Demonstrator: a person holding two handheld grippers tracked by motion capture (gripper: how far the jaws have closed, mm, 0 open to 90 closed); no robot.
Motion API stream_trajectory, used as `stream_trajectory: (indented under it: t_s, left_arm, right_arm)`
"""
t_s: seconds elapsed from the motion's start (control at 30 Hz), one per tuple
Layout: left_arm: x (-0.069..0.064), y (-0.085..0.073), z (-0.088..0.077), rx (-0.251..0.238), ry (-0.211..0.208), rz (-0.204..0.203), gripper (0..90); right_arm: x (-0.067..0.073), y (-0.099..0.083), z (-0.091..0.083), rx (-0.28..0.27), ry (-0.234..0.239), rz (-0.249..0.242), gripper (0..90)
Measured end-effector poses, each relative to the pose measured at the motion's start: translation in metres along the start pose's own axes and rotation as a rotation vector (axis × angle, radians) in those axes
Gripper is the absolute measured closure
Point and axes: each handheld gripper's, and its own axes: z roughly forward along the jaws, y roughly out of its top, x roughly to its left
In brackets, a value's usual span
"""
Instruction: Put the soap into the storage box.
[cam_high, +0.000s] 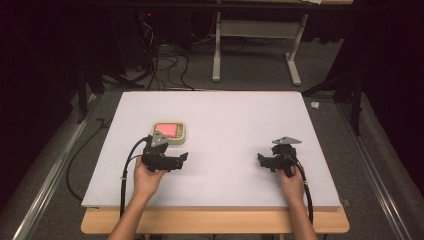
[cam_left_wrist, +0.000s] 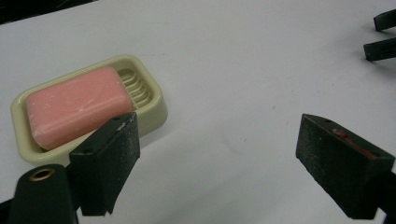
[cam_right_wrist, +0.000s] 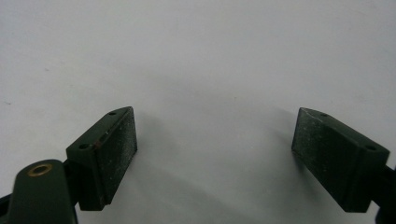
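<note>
Two empty claws held over the white table (cam_high: 220, 115)

Left claw (cam_left_wrist: 217, 154) and right claw (cam_right_wrist: 215, 149) are spread wide; the pink soap bar (cam_left_wrist: 77, 105) is seen in its cream plastic dish (cam_left_wrist: 156, 109), left of centre.

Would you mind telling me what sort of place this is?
Probably a lab recording station: a white-topped table ringed by dark curtains, cables on the grey floor, and a pink soap bar as a prop.

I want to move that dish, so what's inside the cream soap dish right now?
A pink soap bar lies inside the cream soap dish, covering most of it. Raised ridges show at the uncovered end. The dish floor beneath the bar is hidden.
</note>
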Motion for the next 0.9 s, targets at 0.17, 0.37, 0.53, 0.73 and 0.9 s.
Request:
stream_trajectory:
  t_s: [0.17, 0.37, 0.53, 0.73, 0.9]
  left_arm:
    - [-0.003, -0.001, 0.004, 0.010, -0.008, 0.007, 14.4]
    - [-0.007, -0.003, 0.010, 0.027, -0.013, 0.018, 14.6]
    - [-0.010, -0.004, 0.015, 0.037, -0.024, 0.027, 14.8]
    - [-0.012, -0.005, 0.020, 0.047, -0.033, 0.030, 15.0]
    - [-0.012, -0.008, 0.025, 0.064, -0.045, 0.015, 15.6]
  right_arm:
    - [0.000, 0.000, 0.000, 0.000, 0.000, 0.000, 14.6]
    - [0.000, 0.000, 0.000, 0.000, 0.000, 0.000, 14.6]
    - [0.000, 0.000, 0.000, 0.000, 0.000, 0.000, 14.6]
    - [0.000, 0.000, 0.000, 0.000, 0.000, -0.001, 14.6]
    - [0.000, 0.000, 0.000, 0.000, 0.000, -0.001, 14.6]
